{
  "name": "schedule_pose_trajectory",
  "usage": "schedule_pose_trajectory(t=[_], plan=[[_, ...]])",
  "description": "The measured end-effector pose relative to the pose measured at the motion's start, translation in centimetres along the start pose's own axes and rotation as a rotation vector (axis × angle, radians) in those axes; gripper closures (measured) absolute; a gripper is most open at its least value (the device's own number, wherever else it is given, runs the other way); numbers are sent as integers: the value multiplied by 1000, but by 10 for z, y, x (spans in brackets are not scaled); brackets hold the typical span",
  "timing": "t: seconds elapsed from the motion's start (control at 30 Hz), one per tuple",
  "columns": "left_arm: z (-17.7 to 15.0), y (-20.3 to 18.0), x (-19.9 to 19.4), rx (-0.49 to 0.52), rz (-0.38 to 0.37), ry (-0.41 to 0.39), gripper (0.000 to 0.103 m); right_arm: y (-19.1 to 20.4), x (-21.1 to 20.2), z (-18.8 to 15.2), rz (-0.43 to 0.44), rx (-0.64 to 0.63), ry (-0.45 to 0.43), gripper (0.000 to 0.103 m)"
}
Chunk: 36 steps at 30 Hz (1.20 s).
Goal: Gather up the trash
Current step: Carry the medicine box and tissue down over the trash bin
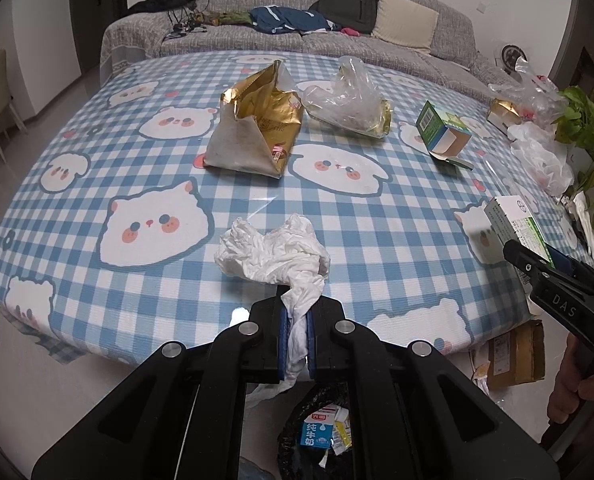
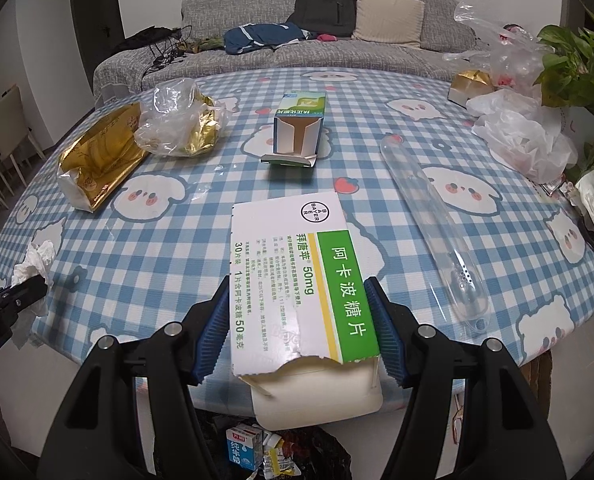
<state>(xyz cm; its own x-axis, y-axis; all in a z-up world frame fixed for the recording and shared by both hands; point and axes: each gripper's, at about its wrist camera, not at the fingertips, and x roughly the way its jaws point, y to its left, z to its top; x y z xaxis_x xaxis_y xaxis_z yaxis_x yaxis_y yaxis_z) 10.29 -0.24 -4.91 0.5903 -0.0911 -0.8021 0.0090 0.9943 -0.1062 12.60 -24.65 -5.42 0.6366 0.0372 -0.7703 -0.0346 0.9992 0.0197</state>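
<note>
My left gripper (image 1: 297,340) is shut on a crumpled white tissue (image 1: 273,248) at the table's near edge; it also shows in the right wrist view (image 2: 37,260). My right gripper (image 2: 301,332) is shut on a white and green medicine box (image 2: 297,272), held at the near edge; the box also shows in the left wrist view (image 1: 513,228). A black trash bag (image 1: 321,432) with a milk carton (image 2: 243,450) lies below both grippers. On the table lie a gold wrapper (image 1: 253,124), a clear plastic bag (image 1: 345,100) and an open green box (image 1: 443,132).
A clear plastic tube (image 2: 437,220) lies right of the medicine box. White plastic bags (image 2: 525,132), a small gold box (image 2: 469,84) and a plant (image 2: 577,60) crowd the table's right side. A grey sofa (image 1: 297,32) stands behind. A cardboard box (image 1: 517,356) sits on the floor.
</note>
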Motion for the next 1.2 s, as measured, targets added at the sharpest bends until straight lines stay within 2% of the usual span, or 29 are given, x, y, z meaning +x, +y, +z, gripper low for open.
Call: schedule_pose_trajectory(t=[0.77,1.2], plan=[[-52,-10,-34,0,-13,-17,97,0,-45,-44,18,3,-21,42],[-99,-12,-37,-42,-23,-3,97,6,-67,-74,27,-15,-40,42]])
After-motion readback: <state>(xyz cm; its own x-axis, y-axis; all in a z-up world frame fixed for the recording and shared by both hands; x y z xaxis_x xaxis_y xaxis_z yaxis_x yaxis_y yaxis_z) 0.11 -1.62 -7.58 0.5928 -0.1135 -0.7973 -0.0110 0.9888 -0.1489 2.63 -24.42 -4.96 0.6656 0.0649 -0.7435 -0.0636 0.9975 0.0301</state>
